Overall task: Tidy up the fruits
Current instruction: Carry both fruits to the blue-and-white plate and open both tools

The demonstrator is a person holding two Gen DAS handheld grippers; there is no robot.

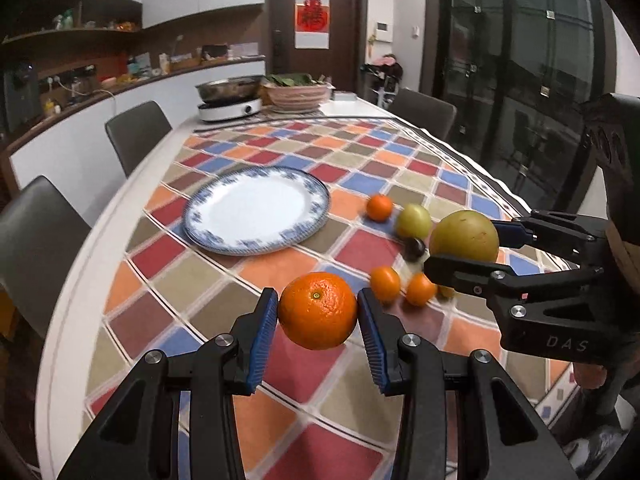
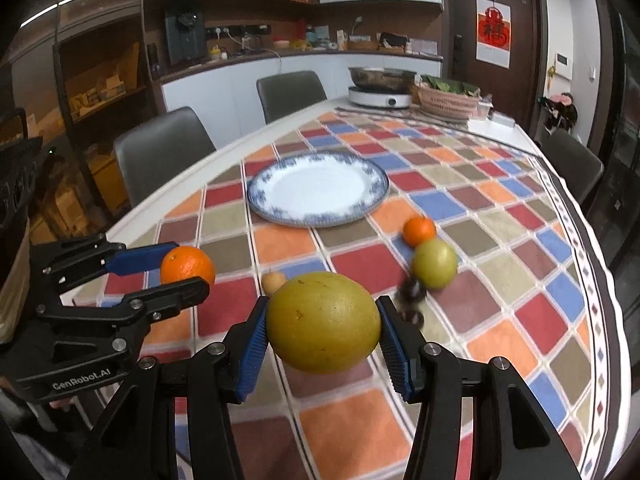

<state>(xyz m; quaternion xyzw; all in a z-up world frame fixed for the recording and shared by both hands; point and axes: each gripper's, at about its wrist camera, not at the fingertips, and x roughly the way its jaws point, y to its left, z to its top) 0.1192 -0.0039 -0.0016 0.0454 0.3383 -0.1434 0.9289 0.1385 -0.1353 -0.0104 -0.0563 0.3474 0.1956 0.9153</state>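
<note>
My left gripper [image 1: 318,314] is shut on a large orange [image 1: 317,310] and holds it above the checked tablecloth; it also shows in the right wrist view [image 2: 187,266]. My right gripper [image 2: 323,324] is shut on a big yellow-green citrus [image 2: 323,322], seen from the left wrist view [image 1: 464,236] too. A white plate with a blue rim [image 1: 256,208] [image 2: 318,188] lies beyond, with nothing on it. On the cloth lie a small tangerine [image 1: 380,207] [image 2: 419,231], a green apple [image 1: 414,220] [image 2: 435,263], dark plums [image 1: 414,249] [image 2: 412,292] and two small oranges [image 1: 385,282].
An induction cooker with a steel pan [image 1: 230,106] and a basket of greens [image 1: 296,94] stand at the table's far end. Grey chairs [image 1: 138,134] line the left side and one [image 1: 426,112] stands at the far right. The table edge [image 2: 600,264] curves on the right.
</note>
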